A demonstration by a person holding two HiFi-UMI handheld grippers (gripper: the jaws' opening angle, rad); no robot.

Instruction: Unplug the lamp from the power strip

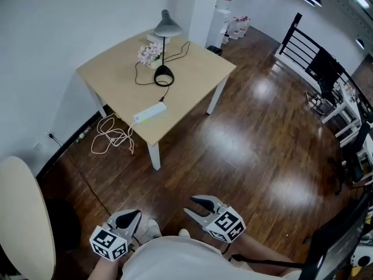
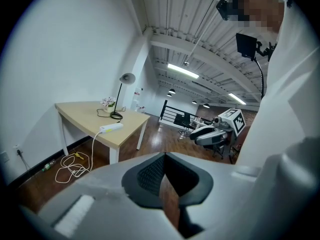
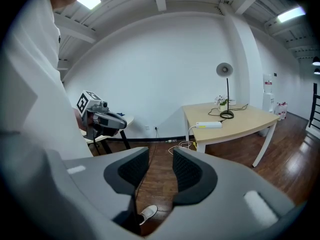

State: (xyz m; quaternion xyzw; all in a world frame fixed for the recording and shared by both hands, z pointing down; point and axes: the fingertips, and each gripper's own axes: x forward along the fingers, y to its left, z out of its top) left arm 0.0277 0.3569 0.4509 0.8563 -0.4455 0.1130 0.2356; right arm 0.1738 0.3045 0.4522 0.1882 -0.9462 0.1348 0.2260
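The lamp [image 1: 164, 45] is stood toward the worktop's [image 1: 198, 69] far edge, its cord led to the power strip [image 1: 150, 112] at the near edge. The left hand-held gripper [image 1: 133, 216] is carried closed and empty. The right hand-held gripper [image 1: 190, 205] is held fairly wide and empty, presumably readied for the plug.

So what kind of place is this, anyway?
Probably an open-plan office or studio loft: dark wooden floor, exposed-beam ceiling with strip lights, and white desks beyond a black railing.

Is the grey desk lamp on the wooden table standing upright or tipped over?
Upright: the grey desk lamp stands on the light wooden table, its thin stem rising straight up to the shade.
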